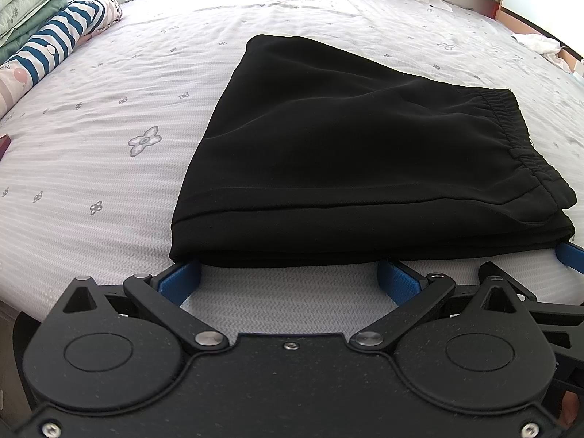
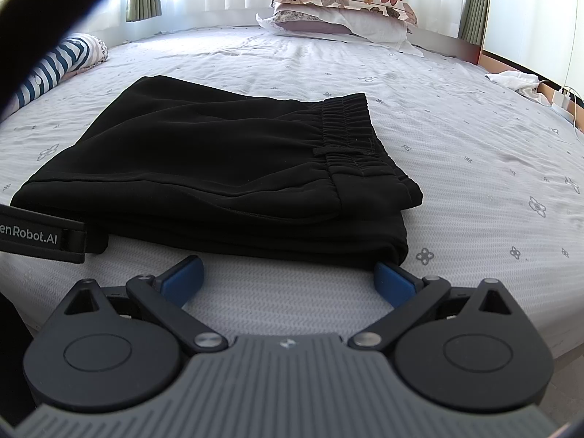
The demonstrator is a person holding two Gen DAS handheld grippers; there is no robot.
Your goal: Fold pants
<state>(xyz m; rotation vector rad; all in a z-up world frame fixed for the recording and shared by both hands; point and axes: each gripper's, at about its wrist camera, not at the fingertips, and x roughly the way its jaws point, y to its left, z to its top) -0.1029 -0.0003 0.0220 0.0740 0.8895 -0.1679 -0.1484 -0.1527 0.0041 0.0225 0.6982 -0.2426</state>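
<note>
The black pants (image 1: 346,153) lie folded in a thick stack on the bed, elastic waistband on the right side; they also show in the right wrist view (image 2: 219,168). My left gripper (image 1: 288,275) is open at the stack's near edge, its blue fingertips (image 1: 182,277) just under the edge at the near left corner. My right gripper (image 2: 288,273) is open at the near right corner, its right fingertip (image 2: 392,277) tucked under the fabric. The left gripper's body (image 2: 40,235) shows at the left of the right wrist view. Neither gripper holds cloth.
The bed sheet (image 1: 109,116) is pale with small flower prints. Folded bedding and a striped roll (image 1: 54,43) lie along the left edge. Floral pillows (image 2: 339,3) sit at the head. A white cloth (image 2: 518,80) and a charger lie at the right edge.
</note>
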